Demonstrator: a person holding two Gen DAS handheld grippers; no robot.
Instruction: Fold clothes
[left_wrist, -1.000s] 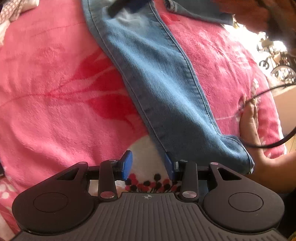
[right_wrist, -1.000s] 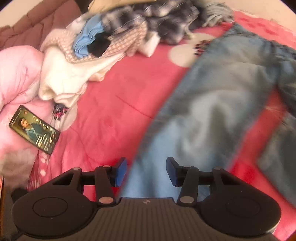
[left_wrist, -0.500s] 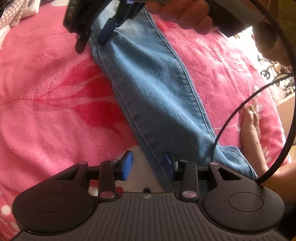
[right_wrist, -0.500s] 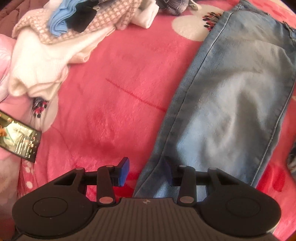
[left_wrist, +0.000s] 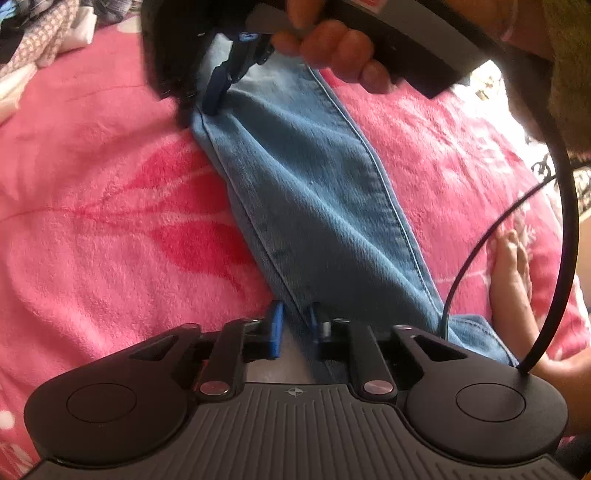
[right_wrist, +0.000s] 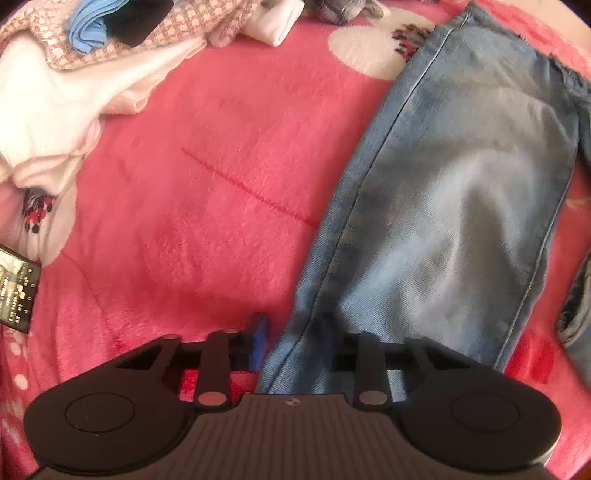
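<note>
Light blue jeans (left_wrist: 314, 206) lie flat on a pink blanket (left_wrist: 110, 206). In the left wrist view one leg runs from the far middle to near right. My left gripper (left_wrist: 295, 325) has its blue pads narrowed around the leg's left seam edge near the hem. My right gripper (left_wrist: 218, 88) shows at the top, down on the same edge farther up. In the right wrist view my right gripper (right_wrist: 291, 339) straddles the jeans' (right_wrist: 450, 206) left edge, with denim between the fingers.
A pile of mixed clothes (right_wrist: 92, 48) lies at the far left of the blanket (right_wrist: 207, 184). A phone (right_wrist: 14, 284) rests at the left edge. A bare foot (left_wrist: 511, 266) and black cables (left_wrist: 554, 240) are at the right of the left wrist view.
Both grippers moved onto the jeans leg's left edge. The left jaws narrowed around the seam. The right gripper came down to the edge farther up the leg.
</note>
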